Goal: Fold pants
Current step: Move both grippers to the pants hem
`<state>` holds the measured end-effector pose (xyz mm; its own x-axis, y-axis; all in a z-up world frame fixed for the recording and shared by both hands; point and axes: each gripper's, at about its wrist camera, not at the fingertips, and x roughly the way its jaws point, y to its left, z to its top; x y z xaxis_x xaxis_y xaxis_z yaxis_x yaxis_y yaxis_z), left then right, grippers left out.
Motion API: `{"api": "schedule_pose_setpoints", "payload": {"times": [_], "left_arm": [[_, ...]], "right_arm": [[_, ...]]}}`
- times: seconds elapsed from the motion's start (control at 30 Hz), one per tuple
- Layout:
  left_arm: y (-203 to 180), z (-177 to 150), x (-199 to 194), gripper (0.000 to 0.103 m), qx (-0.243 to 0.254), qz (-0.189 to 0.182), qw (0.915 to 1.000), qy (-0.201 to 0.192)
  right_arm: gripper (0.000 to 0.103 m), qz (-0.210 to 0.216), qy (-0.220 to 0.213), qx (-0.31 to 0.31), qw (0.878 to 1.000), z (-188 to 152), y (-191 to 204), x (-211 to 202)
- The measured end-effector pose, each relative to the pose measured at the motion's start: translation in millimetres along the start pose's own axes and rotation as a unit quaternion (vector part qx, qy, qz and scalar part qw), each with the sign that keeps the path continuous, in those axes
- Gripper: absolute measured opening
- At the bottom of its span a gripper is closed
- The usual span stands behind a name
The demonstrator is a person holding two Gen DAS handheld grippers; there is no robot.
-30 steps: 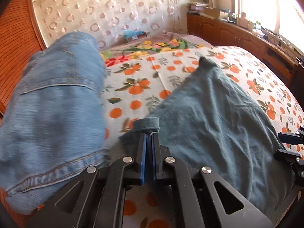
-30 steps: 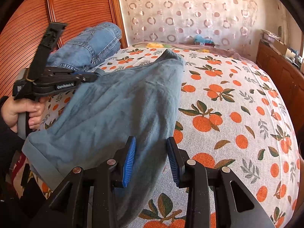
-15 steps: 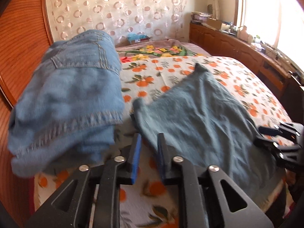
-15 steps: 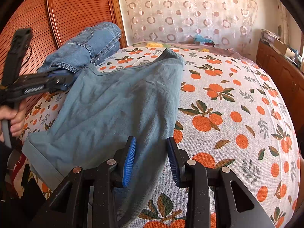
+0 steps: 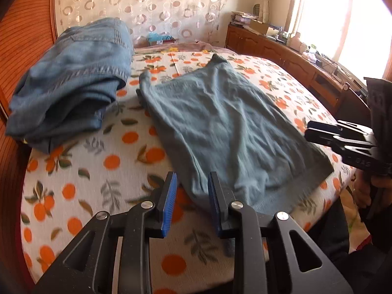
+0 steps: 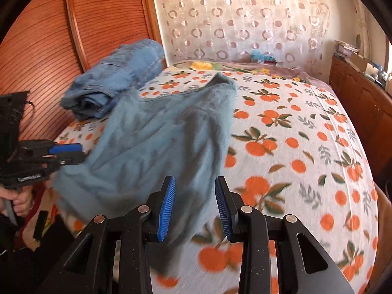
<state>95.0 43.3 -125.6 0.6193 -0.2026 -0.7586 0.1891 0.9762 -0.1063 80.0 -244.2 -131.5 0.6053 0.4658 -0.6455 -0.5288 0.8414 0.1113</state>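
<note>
Pants [image 5: 220, 127] lie flat on the bed [image 5: 103, 171], a grey-green rectangle already doubled to 1 leg's width by the look of it, with folded jeans [image 5: 71, 83] well apart on the far left against the wooden headboard [image 6: 103, 24]. The left gripper [image 5: 192, 196] has just been opening; its jaws now stand spread with nothing pinched, the near left corner of the cloth lying below and just past the blue pads [image 5: 169, 205]. The right gripper [image 6: 194, 203] hangs over the near right corner, jaws spread too, cloth beneath them but not squeezed. The step in hand seems to be a re-grip for the next fold. To do it well, I judge each gripper should come down onto its own near corner, bite through every layer at the hem [image 5: 276, 198], and lift both corners level so the cloth does not skew. Then carry them toward the far edge and lay them edge on edge, smoothing the wrinkles across the middle. The long axis runs from the near bed edge away toward the far wall, slanting slightly left in the left wrist view. The wide hem is near and the narrower, pointed end [image 5: 218, 60] is far; which end is the waist I cannot tell.
</note>
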Motion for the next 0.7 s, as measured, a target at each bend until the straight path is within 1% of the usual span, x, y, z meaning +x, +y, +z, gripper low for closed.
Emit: {"api": "schedule_pose_setpoints", "payload": {"times": [0.13, 0.3, 0.5, 0.57, 0.7], "left_arm": [[0.9, -11.7, -0.2, 0.027, -0.009, -0.001, 0.9999, 0.011], [7.1, -22.5, -4.4, 0.027, -0.024, 0.0, 0.9995, 0.018], [10.9, -28.8, -15.7, 0.027, -0.045, -0.01, 0.9989, 0.012], [10.0, -29.8, -20.5, 0.027, -0.048, -0.013, 0.9988, 0.006], [7.9, -30.6, -27.7, 0.027, -0.052, -0.018, 0.9985, -0.004]], "right_arm": [[0.035, 0.01, 0.001, -0.009, 1.0, -12.8, 13.3, -17.3], [0.035, 0.005, 0.018, -0.02, 1.0, -24.4, 18.5, -28.7], [0.035, -0.001, 0.036, 0.009, 0.999, -37.7, 7.3, -31.2], [0.035, -0.002, 0.037, 0.016, 0.999, -34.5, 8.9, -26.7], [0.035, -0.004, 0.033, 0.014, 0.999, -35.5, 10.3, -31.4]]}}
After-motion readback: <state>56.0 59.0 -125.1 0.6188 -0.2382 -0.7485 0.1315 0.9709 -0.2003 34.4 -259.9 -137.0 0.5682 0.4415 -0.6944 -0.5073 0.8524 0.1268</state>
